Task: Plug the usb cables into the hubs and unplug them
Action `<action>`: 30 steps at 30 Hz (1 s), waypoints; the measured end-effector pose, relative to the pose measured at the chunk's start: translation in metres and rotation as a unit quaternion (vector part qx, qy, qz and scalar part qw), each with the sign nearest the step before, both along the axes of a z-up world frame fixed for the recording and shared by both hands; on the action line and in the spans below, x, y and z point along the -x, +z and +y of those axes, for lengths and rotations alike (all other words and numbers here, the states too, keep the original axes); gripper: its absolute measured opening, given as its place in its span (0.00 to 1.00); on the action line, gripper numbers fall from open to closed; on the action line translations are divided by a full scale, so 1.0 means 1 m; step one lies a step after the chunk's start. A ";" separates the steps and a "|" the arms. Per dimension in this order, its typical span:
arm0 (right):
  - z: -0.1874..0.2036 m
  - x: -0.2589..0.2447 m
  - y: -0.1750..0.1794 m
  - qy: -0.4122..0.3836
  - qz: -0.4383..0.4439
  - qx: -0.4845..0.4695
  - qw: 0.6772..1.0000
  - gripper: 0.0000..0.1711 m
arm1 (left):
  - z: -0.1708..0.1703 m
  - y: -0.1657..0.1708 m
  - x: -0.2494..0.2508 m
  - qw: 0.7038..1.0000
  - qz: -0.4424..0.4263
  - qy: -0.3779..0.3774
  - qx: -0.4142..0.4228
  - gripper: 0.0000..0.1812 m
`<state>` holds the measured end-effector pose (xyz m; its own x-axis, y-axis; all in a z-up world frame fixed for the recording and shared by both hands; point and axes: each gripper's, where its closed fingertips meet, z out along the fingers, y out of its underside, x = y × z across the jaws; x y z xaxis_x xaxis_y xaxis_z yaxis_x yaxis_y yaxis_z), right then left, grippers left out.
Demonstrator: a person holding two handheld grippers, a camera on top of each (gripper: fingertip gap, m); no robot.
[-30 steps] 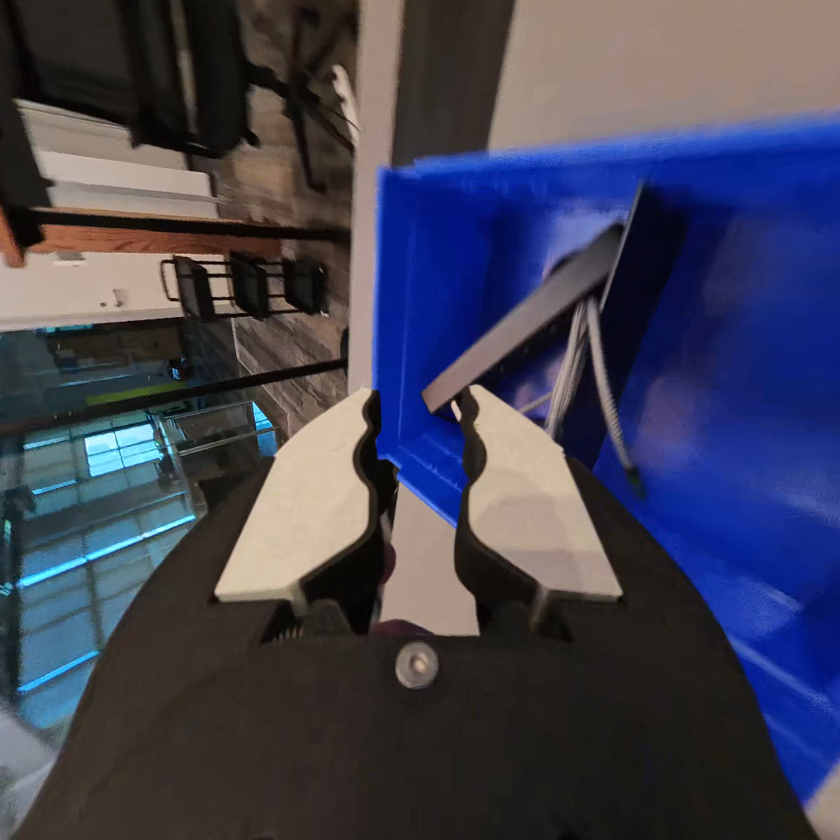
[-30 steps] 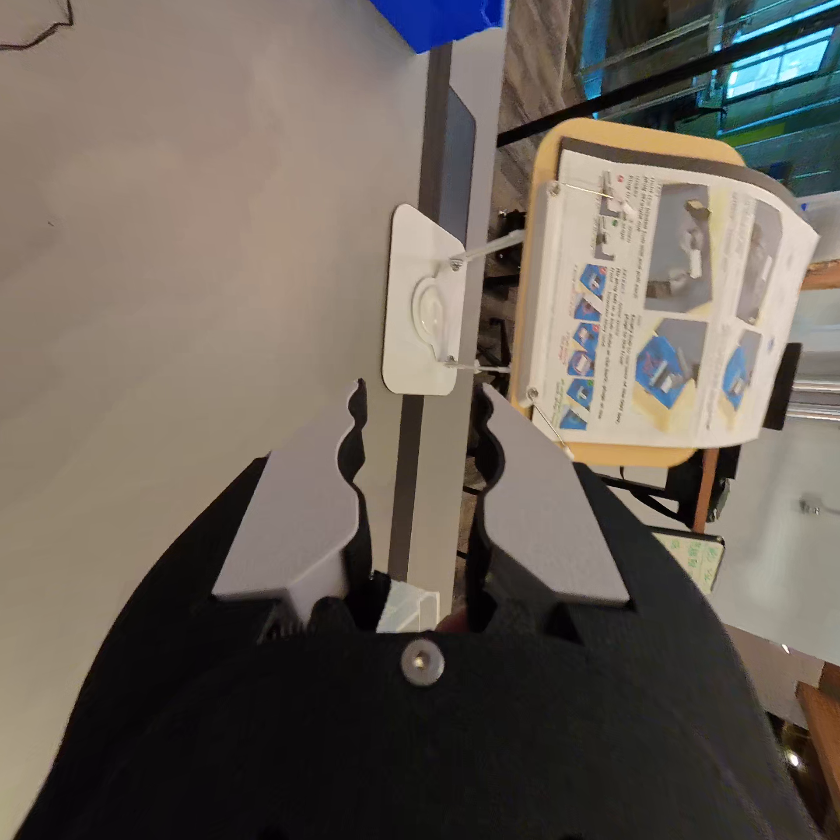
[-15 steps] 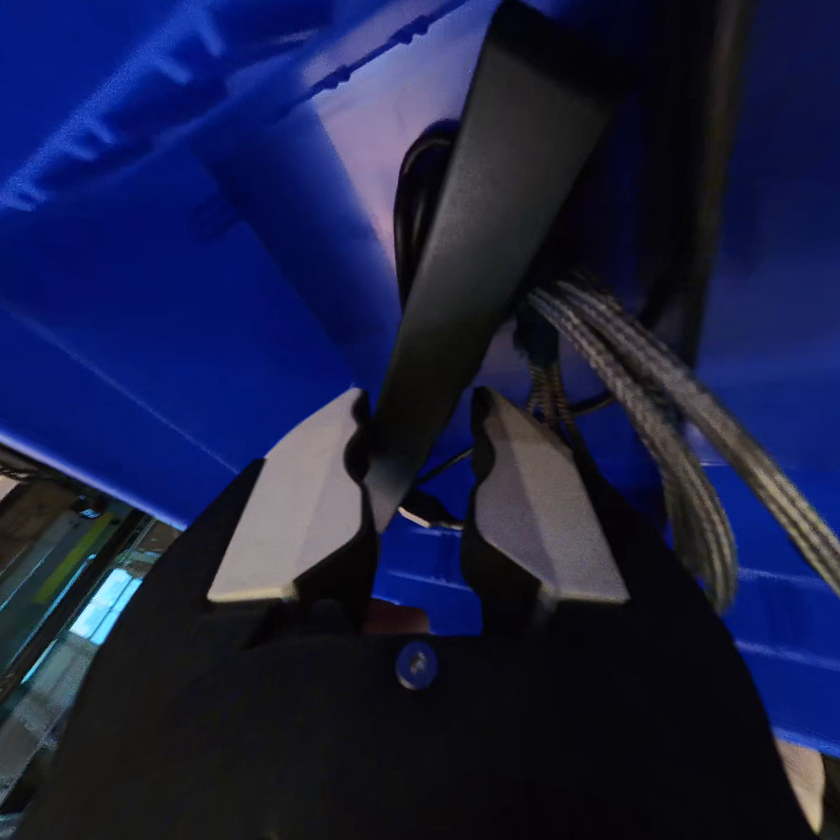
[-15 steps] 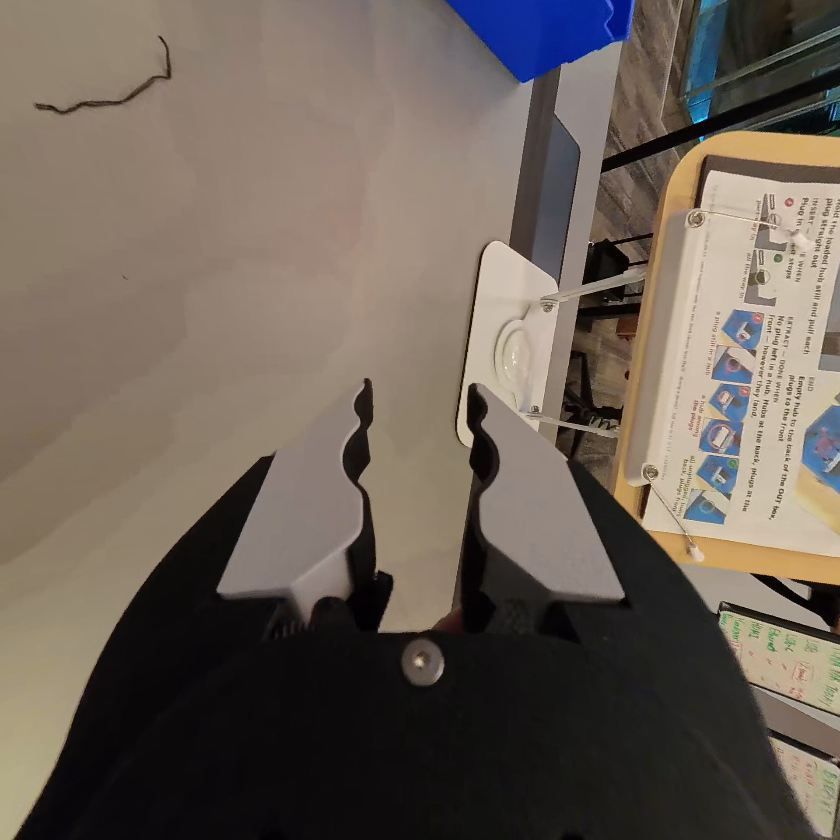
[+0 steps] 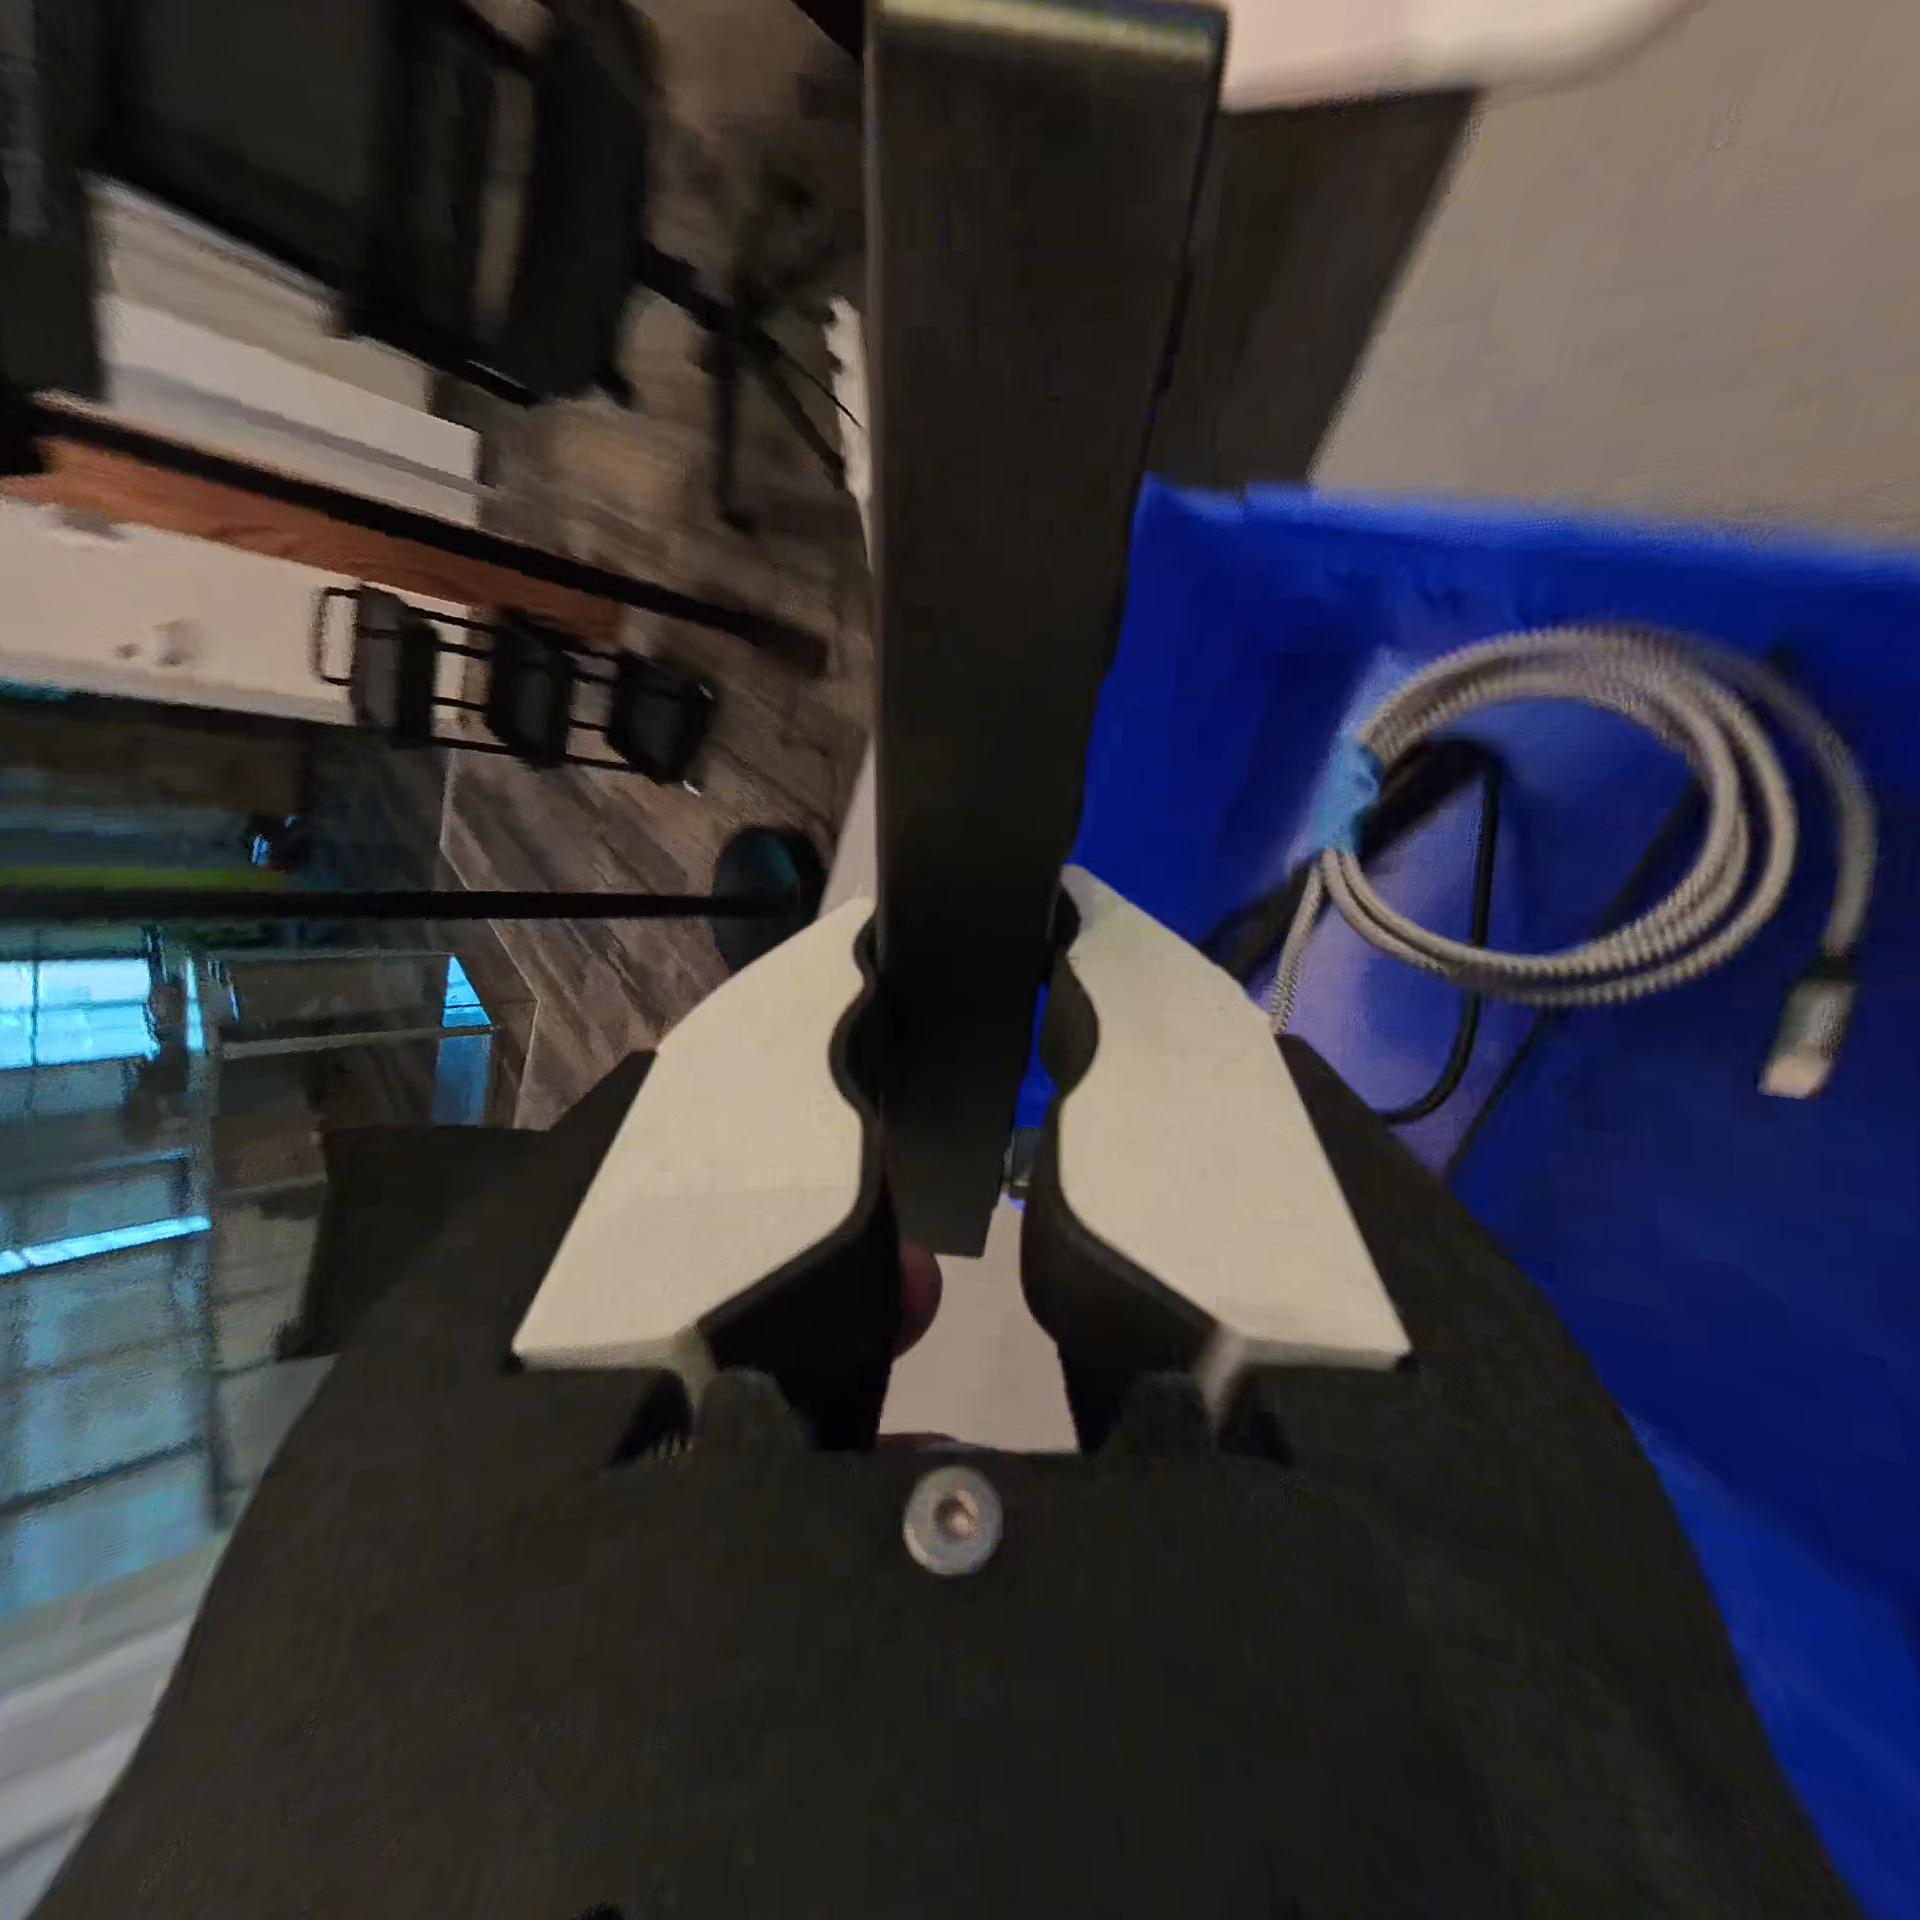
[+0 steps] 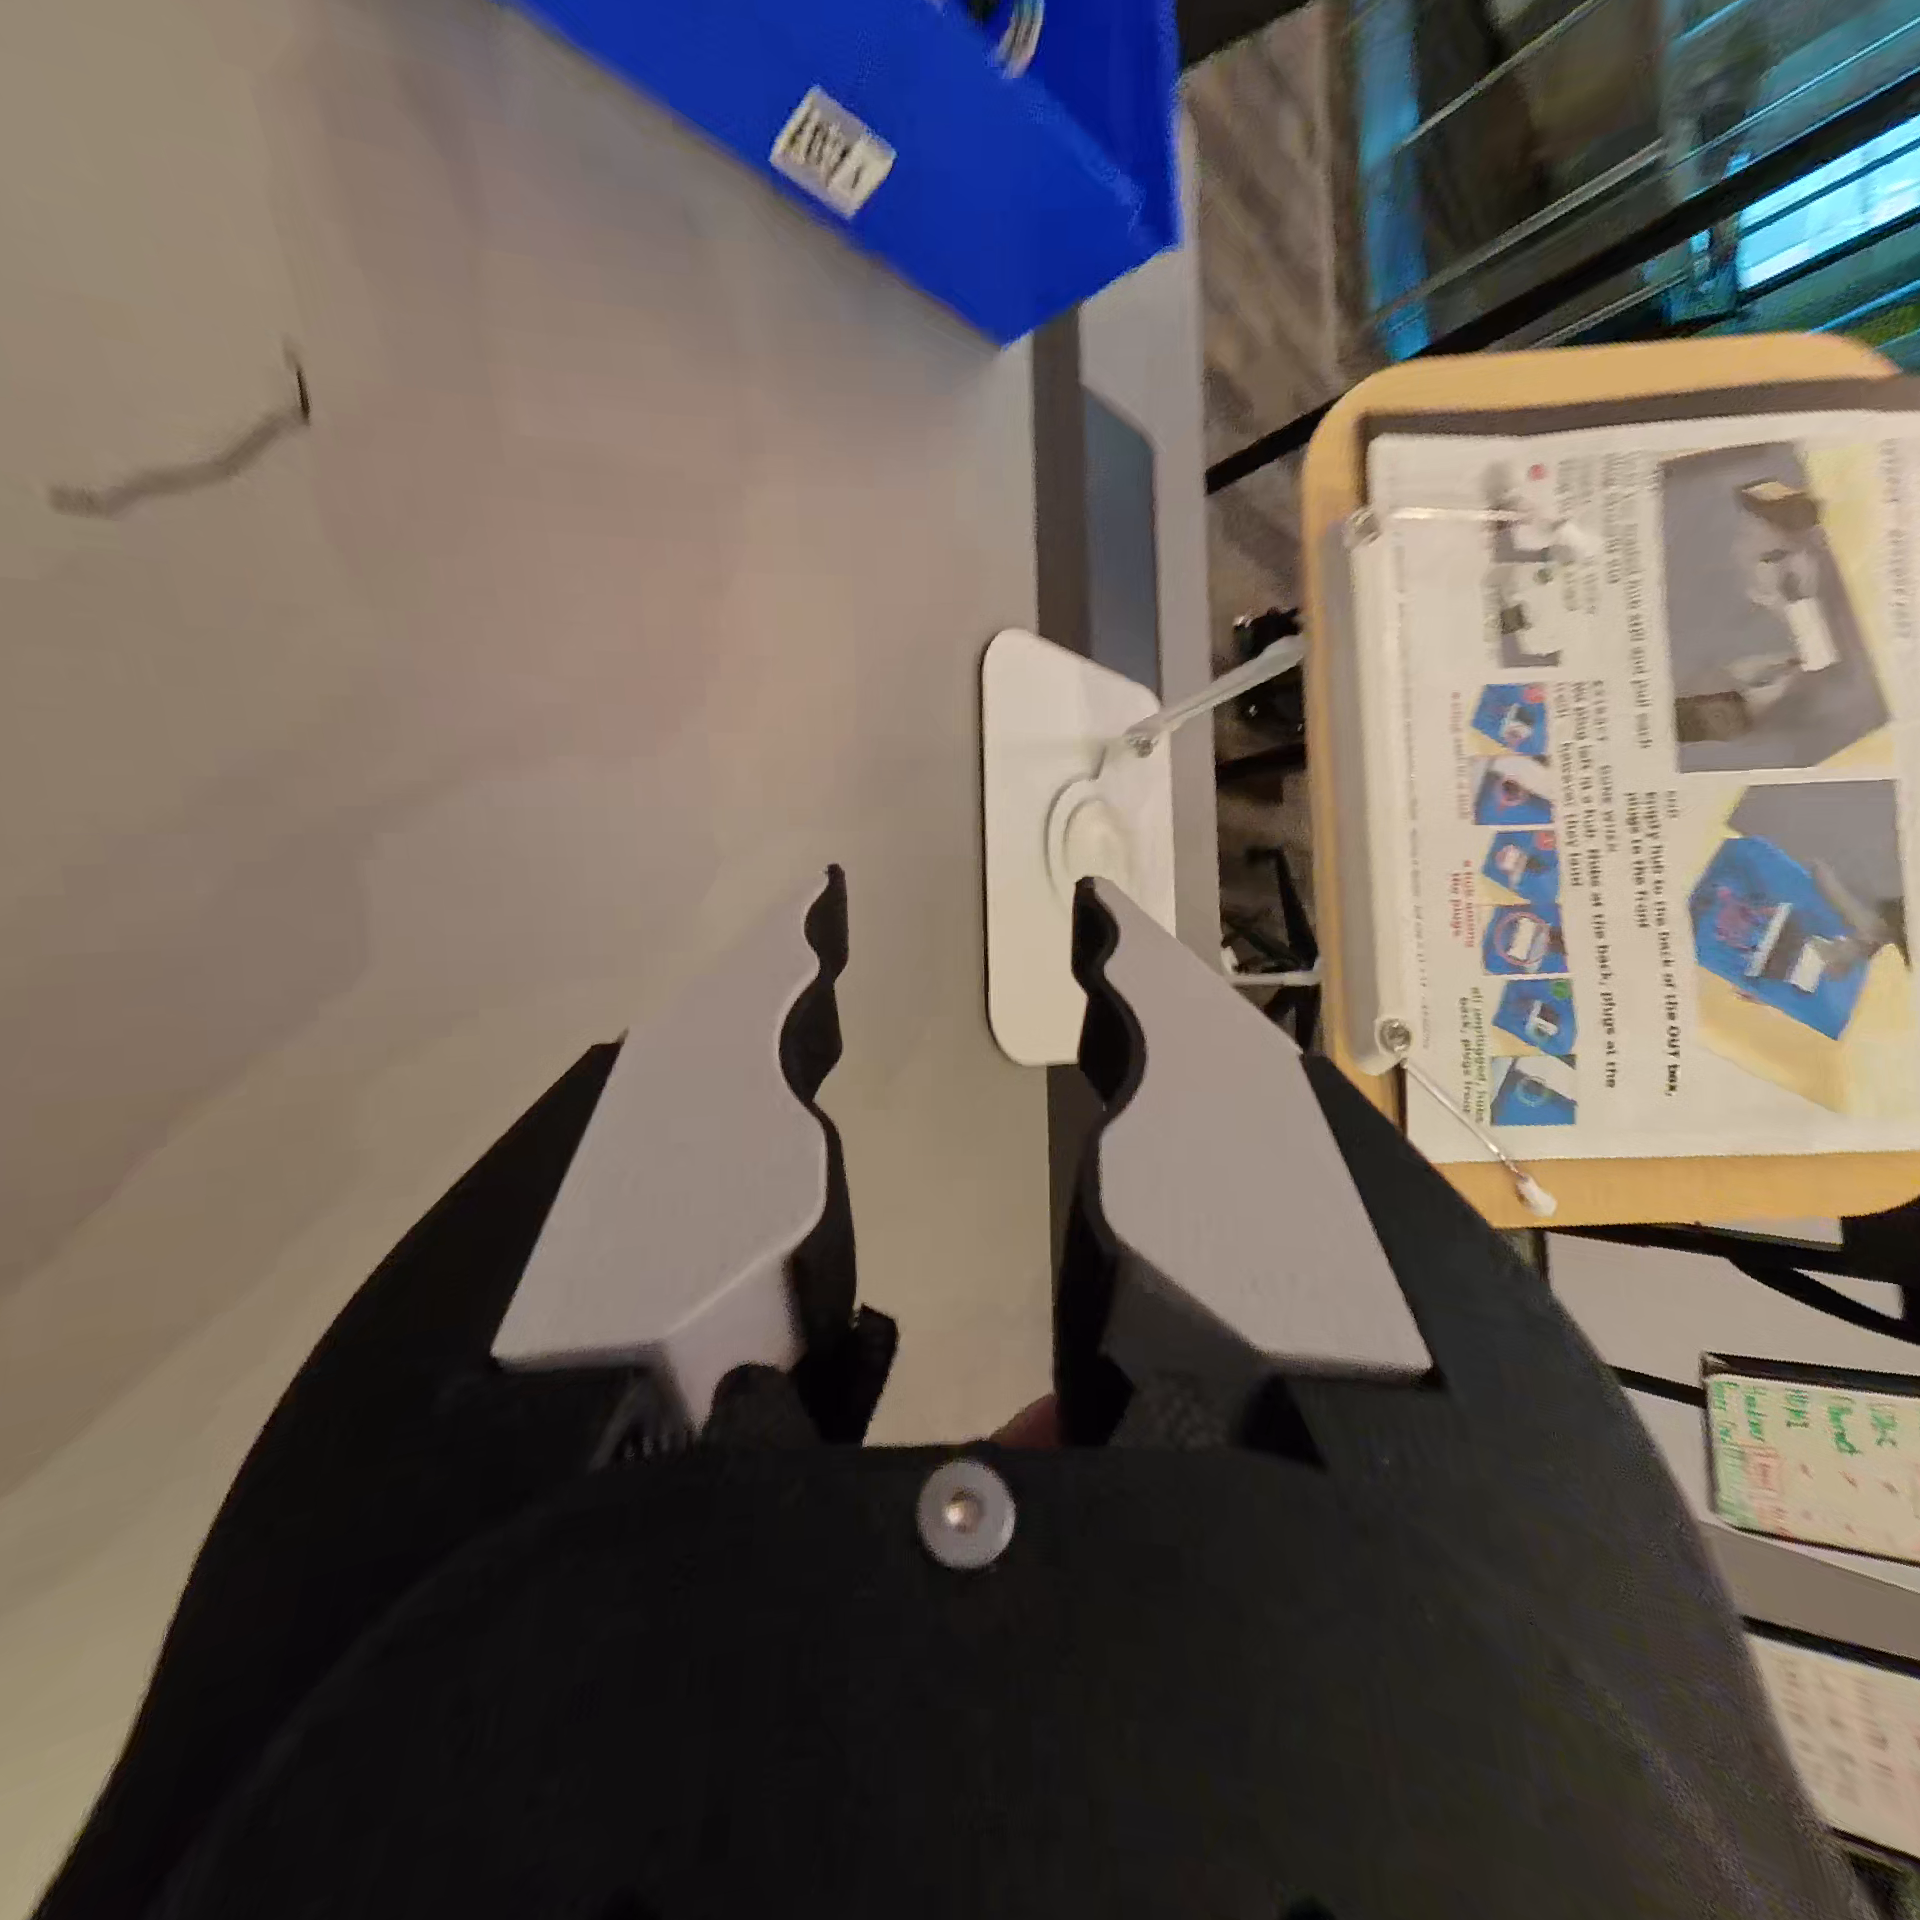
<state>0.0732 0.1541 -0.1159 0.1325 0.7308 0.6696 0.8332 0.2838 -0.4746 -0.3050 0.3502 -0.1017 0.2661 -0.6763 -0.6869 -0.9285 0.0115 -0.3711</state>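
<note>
While the left gripper (image 5: 961, 997) clamps the stiff, light hub (image 5: 1023, 520) near its end, the right gripper (image 6: 956, 894) gapes empty; the braided cable (image 5: 1621, 821) looks floppy, best pinched at its plug.

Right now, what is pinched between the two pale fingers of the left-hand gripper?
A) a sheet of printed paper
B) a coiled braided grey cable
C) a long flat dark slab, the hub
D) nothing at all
C: in the left wrist view the left gripper is shut on the long flat dark hub, which sticks out past its fingertips, while the coiled braided grey cable lies apart in the blue plastic bin.
</note>
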 end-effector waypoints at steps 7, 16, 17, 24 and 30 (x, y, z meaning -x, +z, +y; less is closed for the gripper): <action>-0.020 0.068 0.050 0.016 0.170 0.014 0.985 0.32 | -0.041 0.120 -0.045 0.963 -0.229 0.062 -0.130 0.14; -0.013 0.120 0.127 0.026 0.364 -0.014 0.931 0.36 | -0.095 0.226 -0.162 0.900 -0.381 0.022 -0.212 0.14; -0.011 0.119 0.137 0.025 0.382 -0.026 0.923 0.36 | -0.101 0.233 -0.179 0.898 -0.387 0.009 -0.210 0.14; 0.017 0.086 0.178 -0.021 0.439 -0.100 0.893 0.29 | -0.143 0.245 -0.287 0.871 -0.449 -0.059 -0.192 0.14; 0.034 0.047 0.167 -0.041 0.449 -0.107 0.886 0.23 | -0.159 0.210 -0.345 0.855 -0.495 -0.083 -0.132 0.14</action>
<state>0.0267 0.1880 0.0512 0.7292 0.5629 0.3891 0.1686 0.4032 -0.8994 0.0396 0.1908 0.1087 0.7211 -0.6171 -0.3150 -0.1386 0.3170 -0.9382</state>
